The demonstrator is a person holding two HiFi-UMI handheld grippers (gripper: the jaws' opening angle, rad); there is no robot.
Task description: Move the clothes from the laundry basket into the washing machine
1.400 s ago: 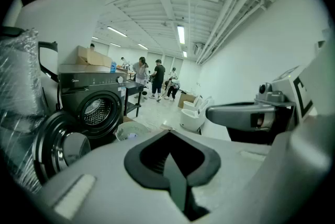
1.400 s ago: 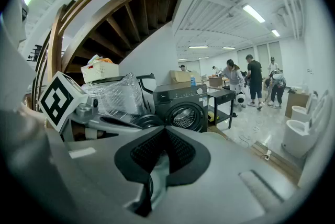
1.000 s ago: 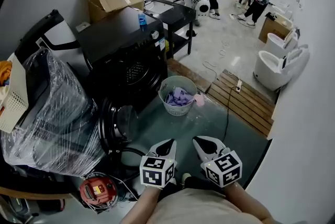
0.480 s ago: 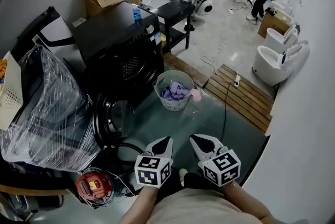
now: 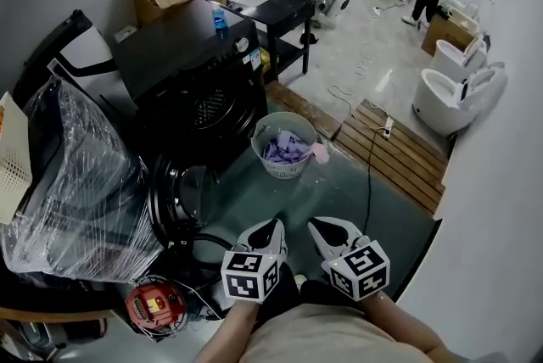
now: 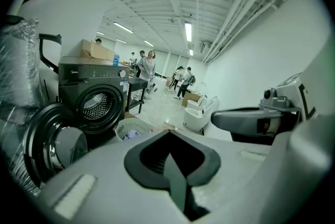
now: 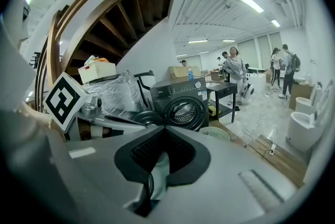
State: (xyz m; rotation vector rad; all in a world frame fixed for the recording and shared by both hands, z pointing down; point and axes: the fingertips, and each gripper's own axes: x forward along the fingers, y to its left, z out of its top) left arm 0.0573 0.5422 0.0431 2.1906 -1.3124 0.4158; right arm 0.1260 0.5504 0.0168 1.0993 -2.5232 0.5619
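A pale round laundry basket [image 5: 288,156] stands on the floor in front of the black washing machine [image 5: 199,90]. It holds purple clothes [image 5: 287,151], and a pink piece [image 5: 320,153] hangs at its right rim. The machine's round door [image 5: 181,198] is swung open to the left. My left gripper [image 5: 270,231] and right gripper [image 5: 321,230] hover side by side low in the head view, well short of the basket, both shut with nothing in them. The left gripper view shows the drum [image 6: 97,105] and the basket [image 6: 131,129] ahead. The right gripper view shows the machine [image 7: 183,105] too.
A plastic-wrapped bundle [image 5: 76,175] stands left of the door, with a red device [image 5: 157,308] on the floor below it. A wooden pallet [image 5: 394,158] and a cable [image 5: 369,175] lie to the right, white toilets [image 5: 450,98] beyond. Several people stand at the back.
Both grippers stay shut and side by side, almost where they were. The view has shifted slightly, and the people at the back have walked about.
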